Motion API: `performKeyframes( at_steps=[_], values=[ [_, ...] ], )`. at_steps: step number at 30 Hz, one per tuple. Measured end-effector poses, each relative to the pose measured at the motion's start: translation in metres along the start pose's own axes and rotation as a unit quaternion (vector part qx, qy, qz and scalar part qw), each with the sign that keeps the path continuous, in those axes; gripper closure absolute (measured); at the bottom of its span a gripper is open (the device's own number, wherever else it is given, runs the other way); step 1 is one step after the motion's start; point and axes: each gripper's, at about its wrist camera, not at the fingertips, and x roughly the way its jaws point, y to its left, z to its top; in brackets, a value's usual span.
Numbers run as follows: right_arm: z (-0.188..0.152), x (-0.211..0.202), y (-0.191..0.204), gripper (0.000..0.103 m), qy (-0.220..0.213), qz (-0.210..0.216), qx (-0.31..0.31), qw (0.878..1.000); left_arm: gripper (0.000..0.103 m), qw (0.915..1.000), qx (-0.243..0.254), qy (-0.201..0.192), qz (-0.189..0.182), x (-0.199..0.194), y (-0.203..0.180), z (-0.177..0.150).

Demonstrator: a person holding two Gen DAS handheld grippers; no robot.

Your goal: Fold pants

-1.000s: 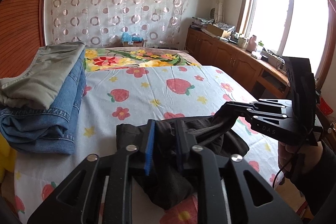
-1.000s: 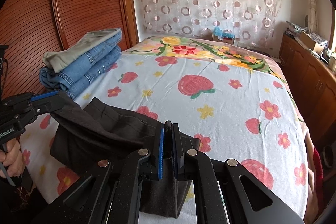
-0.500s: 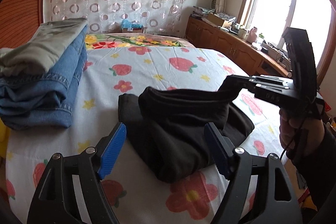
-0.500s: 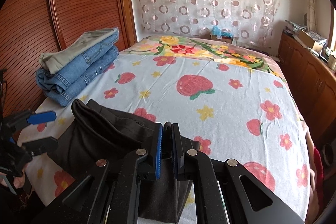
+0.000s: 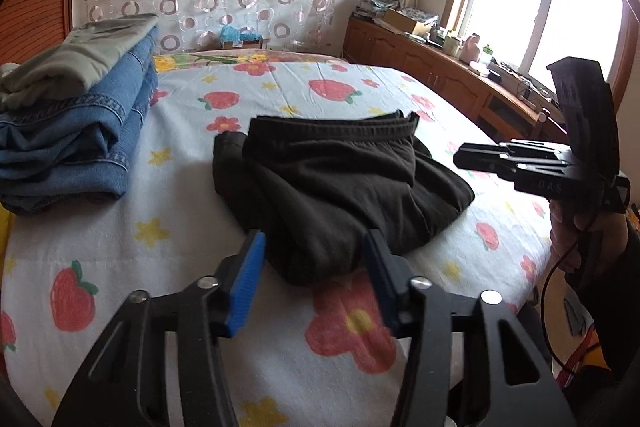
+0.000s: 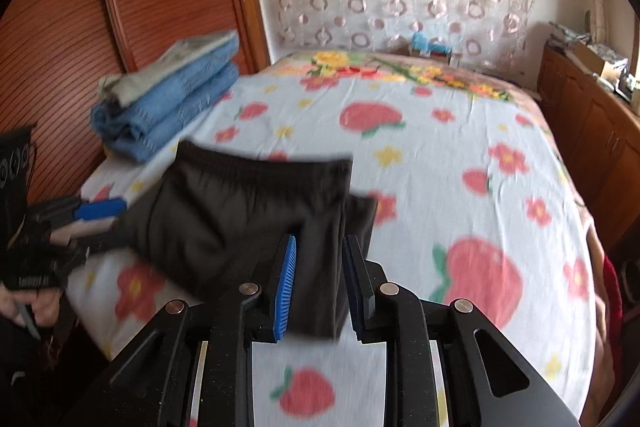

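Dark brown pants (image 5: pixel 340 179) lie folded in a bundle on the flowered bed sheet (image 5: pixel 168 235), waistband toward the far side. They also show in the right wrist view (image 6: pixel 248 215), blurred by motion. My left gripper (image 5: pixel 316 267) is open and empty, its blue pads either side of the bundle's near edge. My right gripper (image 6: pixel 318 281) is open, jaws apart around the near corner of the pants without gripping. The right gripper also shows in the left wrist view (image 5: pixel 472 157), just right of the pants.
A stack of folded jeans with a grey-green garment on top (image 5: pixel 76 115) sits at the left of the bed, next to the wooden headboard (image 6: pixel 80 27). A wooden cabinet (image 5: pixel 460 79) runs under the window on the right. The bed's near edge is close.
Both grippers have let go of the pants: the left opened first and pulled back, then the right opened. The pants dropped onto the bed in a folded bundle.
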Motion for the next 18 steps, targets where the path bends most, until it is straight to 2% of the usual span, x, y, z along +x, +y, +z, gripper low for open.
performKeyframes(
  at_steps=[2,4,6,10,14,16,17,18],
  values=[
    [-0.009,-0.001,-0.002,0.078,0.008,0.002,0.003,1.0,0.065,1.0,0.004,0.006,-0.002,0.003,-0.002,-0.003],
    [-0.015,-0.002,-0.005,0.078,0.013,0.007,0.009,1.0,0.066,0.9999,0.006,0.012,0.001,0.006,-0.004,-0.005],
    [-0.02,-0.001,-0.008,0.072,0.018,0.006,0.012,1.0,0.066,0.9998,0.008,0.015,0.005,0.009,-0.005,-0.005],
    [-0.022,0.004,-0.01,0.071,0.025,0.008,0.018,0.999,0.067,0.9997,0.014,0.017,0.013,0.012,-0.007,-0.004],
    [-0.025,0.006,-0.011,0.071,0.029,0.018,0.023,0.999,0.074,0.9996,0.018,0.018,0.015,0.013,-0.006,-0.005],
    [-0.025,0.008,-0.01,0.071,0.03,0.021,0.021,0.999,0.083,0.9995,0.022,0.018,0.015,0.013,-0.007,-0.005],
    [-0.025,0.008,-0.01,0.071,0.028,0.021,0.019,0.999,0.084,0.9995,0.024,0.017,0.015,0.013,-0.008,-0.005],
    [-0.026,0.009,-0.01,0.079,0.028,0.023,0.02,0.999,0.087,0.9994,0.027,0.017,0.016,0.013,-0.008,-0.005]
  ],
)
